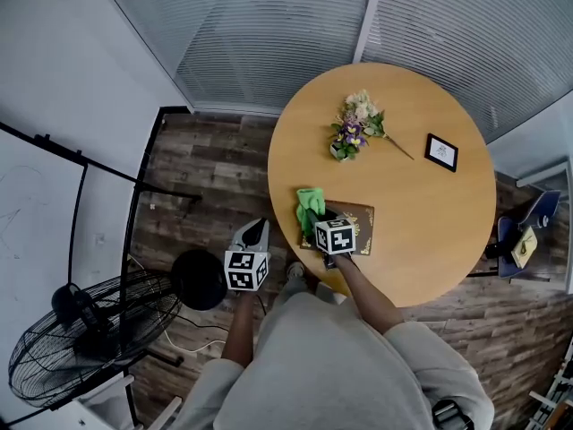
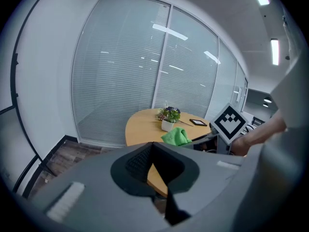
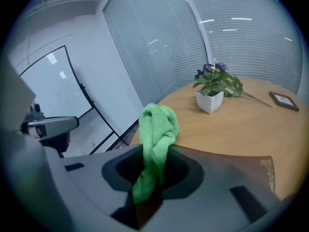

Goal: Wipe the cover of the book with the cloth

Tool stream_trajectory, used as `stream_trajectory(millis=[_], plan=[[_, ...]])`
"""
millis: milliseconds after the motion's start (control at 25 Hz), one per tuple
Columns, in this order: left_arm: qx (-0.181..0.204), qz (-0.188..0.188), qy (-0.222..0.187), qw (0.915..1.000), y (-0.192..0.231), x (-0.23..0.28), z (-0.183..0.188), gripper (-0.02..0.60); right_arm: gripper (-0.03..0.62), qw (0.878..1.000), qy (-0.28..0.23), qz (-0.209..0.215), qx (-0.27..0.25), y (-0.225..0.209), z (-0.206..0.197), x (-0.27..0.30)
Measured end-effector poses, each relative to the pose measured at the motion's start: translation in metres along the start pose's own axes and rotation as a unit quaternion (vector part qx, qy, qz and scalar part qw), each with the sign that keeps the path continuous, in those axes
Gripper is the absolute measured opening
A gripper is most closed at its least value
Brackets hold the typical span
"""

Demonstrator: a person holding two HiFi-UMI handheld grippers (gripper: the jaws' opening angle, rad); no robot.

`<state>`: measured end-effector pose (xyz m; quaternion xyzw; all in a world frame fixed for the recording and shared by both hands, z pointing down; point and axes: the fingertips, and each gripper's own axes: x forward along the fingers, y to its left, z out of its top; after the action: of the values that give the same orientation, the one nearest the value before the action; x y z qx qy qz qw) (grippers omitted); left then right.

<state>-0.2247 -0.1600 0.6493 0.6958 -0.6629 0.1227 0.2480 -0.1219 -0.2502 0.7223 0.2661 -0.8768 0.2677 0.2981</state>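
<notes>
A brown book lies near the front edge of the round wooden table. My right gripper hangs over the book's left end, shut on a green cloth. In the right gripper view the cloth stands bunched up out of the closed jaws, and the brown cover lies just below. My left gripper is off the table to the left, over the floor, with its jaws together and nothing in them. From the left gripper view the cloth shows at the table's near edge.
A small pot of flowers and a black framed picture stand farther back on the table. A floor fan and a black round base are on the left. A chair sits at the right.
</notes>
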Motion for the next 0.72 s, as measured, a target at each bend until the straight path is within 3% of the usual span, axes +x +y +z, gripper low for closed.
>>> stream_trajectory(millis=[720], plan=[[0.019, -0.031, 0.001, 0.9993, -0.032, 0.020, 0.008, 0.009, 0.107, 0.999, 0.001, -0.046, 0.015, -0.048, -0.009, -0.030]])
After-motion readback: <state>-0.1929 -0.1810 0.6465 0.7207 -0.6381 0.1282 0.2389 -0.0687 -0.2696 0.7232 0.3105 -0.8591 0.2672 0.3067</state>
